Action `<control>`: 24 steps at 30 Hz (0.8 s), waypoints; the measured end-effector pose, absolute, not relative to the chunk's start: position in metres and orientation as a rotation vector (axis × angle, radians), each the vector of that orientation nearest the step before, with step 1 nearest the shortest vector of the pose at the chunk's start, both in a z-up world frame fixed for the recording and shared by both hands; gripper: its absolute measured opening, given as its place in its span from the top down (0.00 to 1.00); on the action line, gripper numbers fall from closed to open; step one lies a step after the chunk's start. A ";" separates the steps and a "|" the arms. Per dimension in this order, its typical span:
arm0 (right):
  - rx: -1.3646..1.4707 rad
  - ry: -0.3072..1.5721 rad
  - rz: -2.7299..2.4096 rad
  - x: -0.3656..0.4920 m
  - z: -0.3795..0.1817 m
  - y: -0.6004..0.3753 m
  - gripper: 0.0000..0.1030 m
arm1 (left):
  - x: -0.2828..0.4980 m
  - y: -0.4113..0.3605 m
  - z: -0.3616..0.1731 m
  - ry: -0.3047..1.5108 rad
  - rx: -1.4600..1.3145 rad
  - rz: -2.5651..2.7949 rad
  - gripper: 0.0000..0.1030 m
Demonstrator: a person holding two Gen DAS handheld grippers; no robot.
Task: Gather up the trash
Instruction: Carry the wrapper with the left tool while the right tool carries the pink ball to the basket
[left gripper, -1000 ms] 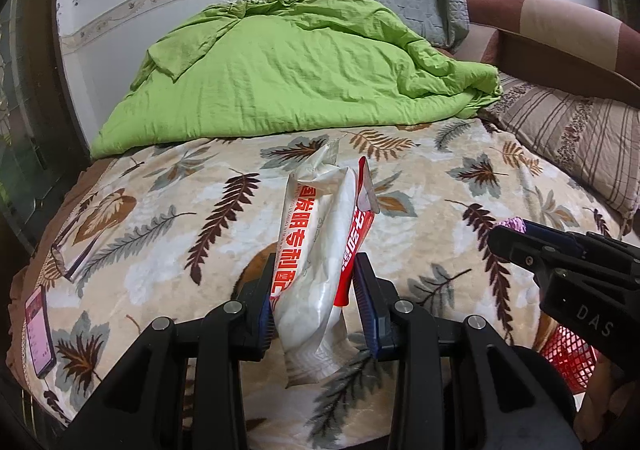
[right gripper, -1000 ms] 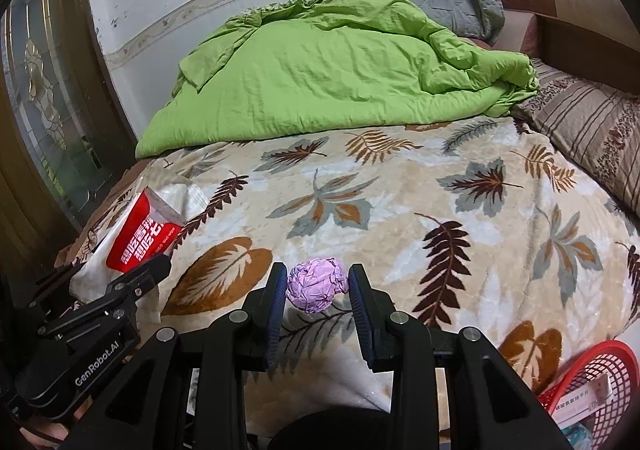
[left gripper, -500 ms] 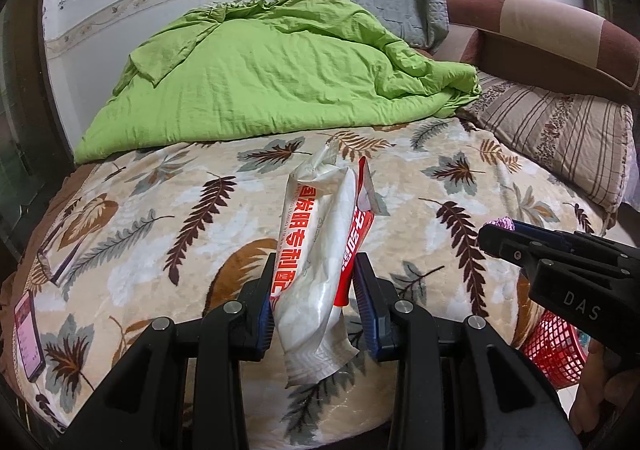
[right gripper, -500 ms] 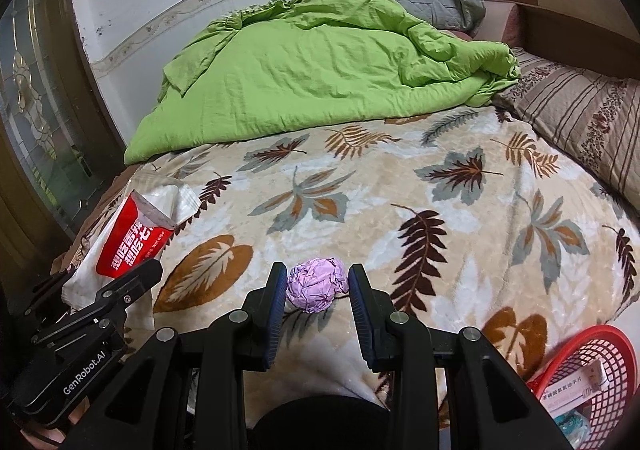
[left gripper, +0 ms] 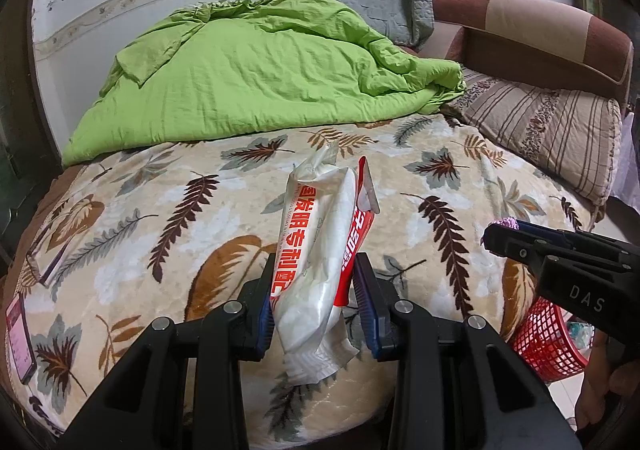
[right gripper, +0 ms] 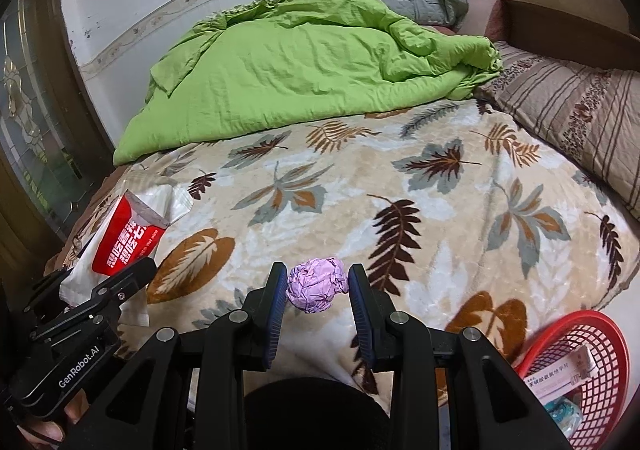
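Holding a piece of trash in each gripper, the person is carrying both above the bed point(right gripper: 460, 234), so the step in hand looks like the transfer to the bin. The left gripper point(left gripper: 314, 290) is pinching a white-and-red wrapper point(left gripper: 320, 250), its jaws narrowed onto the crumpled pack, which is sticking up between them and hanging out below. The right gripper point(right gripper: 318, 290) is clamping a purple paper ball point(right gripper: 317, 284), its pads pressing both sides with the jaws partly closed. A red basket point(right gripper: 600, 334) is sitting low at the right, beside the bed's edge, already holding a few scraps. The next move probably calls for swinging each gripper over the basket's rim and only then opening the jaws; the light wrapper could be catching on a pad, and the ball could be rolling off the rim.
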State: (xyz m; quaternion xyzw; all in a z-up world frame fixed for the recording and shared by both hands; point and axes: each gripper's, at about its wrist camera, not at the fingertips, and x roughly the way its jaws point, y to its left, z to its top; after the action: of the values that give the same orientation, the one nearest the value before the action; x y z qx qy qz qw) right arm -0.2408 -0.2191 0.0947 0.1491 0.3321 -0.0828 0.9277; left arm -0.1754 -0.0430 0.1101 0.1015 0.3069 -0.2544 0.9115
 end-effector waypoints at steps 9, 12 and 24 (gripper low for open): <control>0.319 0.683 -0.188 -0.250 0.094 -0.226 0.67 | -0.180 -0.046 0.110 0.630 0.214 -0.543 0.67; 0.324 0.678 -0.196 -0.253 0.095 -0.229 0.67 | -0.181 -0.048 0.110 0.631 0.216 -0.553 0.67; 0.343 0.673 -0.226 -0.267 0.097 -0.241 0.67 | -0.189 -0.056 0.110 0.633 0.229 -0.589 0.67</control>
State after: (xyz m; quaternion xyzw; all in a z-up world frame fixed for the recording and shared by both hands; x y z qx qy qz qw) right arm -0.2669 -0.2408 0.0969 0.1670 0.3278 -0.1100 0.9233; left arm -0.1888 -0.0557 0.1095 0.1105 0.3060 -0.2847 0.9017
